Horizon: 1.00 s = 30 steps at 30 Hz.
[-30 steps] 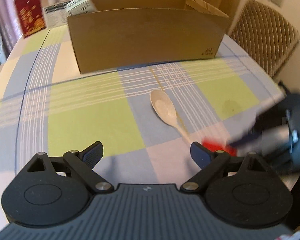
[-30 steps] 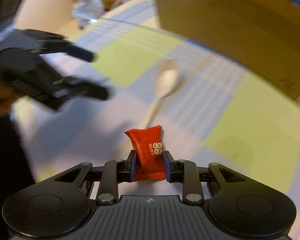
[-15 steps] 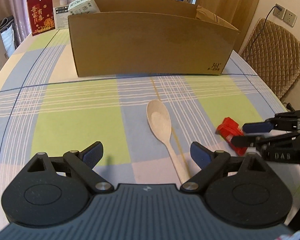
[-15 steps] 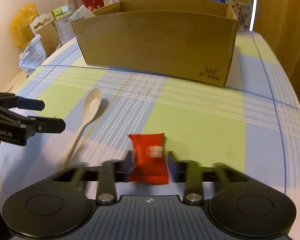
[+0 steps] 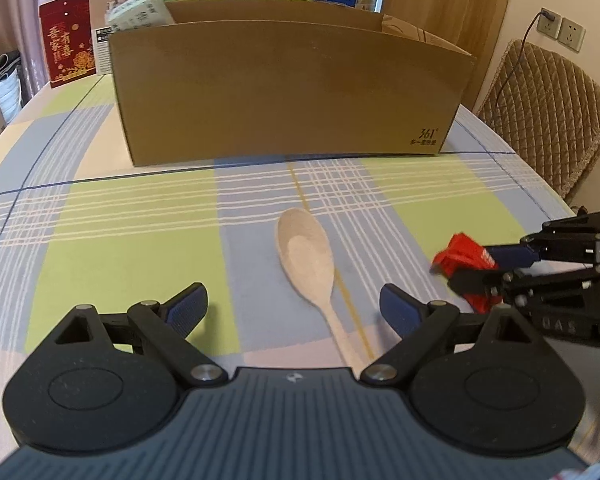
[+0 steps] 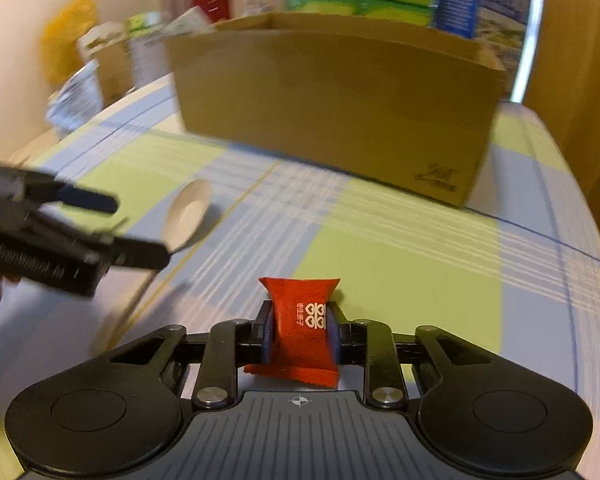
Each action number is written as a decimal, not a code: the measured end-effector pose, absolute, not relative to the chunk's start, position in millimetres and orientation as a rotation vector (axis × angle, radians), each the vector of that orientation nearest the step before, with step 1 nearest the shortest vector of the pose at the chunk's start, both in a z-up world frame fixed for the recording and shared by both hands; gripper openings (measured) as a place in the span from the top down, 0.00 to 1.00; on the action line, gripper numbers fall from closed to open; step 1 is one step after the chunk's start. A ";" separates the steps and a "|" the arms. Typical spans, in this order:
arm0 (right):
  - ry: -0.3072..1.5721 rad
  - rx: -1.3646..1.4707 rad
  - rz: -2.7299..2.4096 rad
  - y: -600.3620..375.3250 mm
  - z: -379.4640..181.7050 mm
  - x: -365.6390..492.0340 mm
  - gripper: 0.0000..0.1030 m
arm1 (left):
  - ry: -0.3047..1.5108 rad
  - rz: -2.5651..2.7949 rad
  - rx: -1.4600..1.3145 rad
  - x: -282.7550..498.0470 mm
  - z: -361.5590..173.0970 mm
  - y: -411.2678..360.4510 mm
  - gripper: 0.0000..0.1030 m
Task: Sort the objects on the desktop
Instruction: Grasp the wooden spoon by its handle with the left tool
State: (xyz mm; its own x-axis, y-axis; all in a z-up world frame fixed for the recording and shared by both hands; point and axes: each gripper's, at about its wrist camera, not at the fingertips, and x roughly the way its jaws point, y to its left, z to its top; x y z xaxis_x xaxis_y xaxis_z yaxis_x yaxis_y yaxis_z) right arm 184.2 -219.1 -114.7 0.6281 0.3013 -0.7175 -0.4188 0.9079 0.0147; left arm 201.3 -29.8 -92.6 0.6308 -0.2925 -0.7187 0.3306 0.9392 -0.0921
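Over the checked surface [image 5: 140, 240], the right gripper [image 6: 299, 330] pinches a red candy packet [image 6: 300, 332] in its jaws, and it should be carried high over the tall wall of the cardboard box [image 6: 332, 104], while the left gripper [image 5: 294, 304] waits with jaws spread wide near the wooden spoon [image 5: 308, 260], with lots of room between.

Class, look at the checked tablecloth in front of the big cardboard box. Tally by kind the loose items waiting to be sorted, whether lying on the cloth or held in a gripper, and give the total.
Wooden spoon, lying on the cloth: 1
Red packet, held in the right gripper: 1
Total: 2
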 end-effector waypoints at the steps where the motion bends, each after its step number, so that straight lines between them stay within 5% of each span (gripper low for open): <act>1: 0.787 -0.148 0.391 -221.3 -115.0 186.7 0.78 | 0.810 -0.349 0.049 202.8 -93.0 -31.9 0.14; 8: 0.777 -0.115 0.323 -226.2 -114.9 191.8 0.78 | 0.802 -0.299 0.051 218.2 -103.8 -44.0 0.25; 13: 0.749 -0.133 0.312 -219.1 -117.6 190.6 0.78 | 0.765 -0.235 0.113 218.5 -108.2 -55.8 0.44; 23: 0.717 -0.166 0.288 -213.3 -120.7 190.5 0.78 | 0.708 -0.128 0.127 209.1 -110.3 -72.4 0.54; 30: 0.694 -0.196 0.280 -212.6 -121.4 189.3 0.76 | 0.690 -0.145 0.127 205.4 -111.4 -76.5 0.72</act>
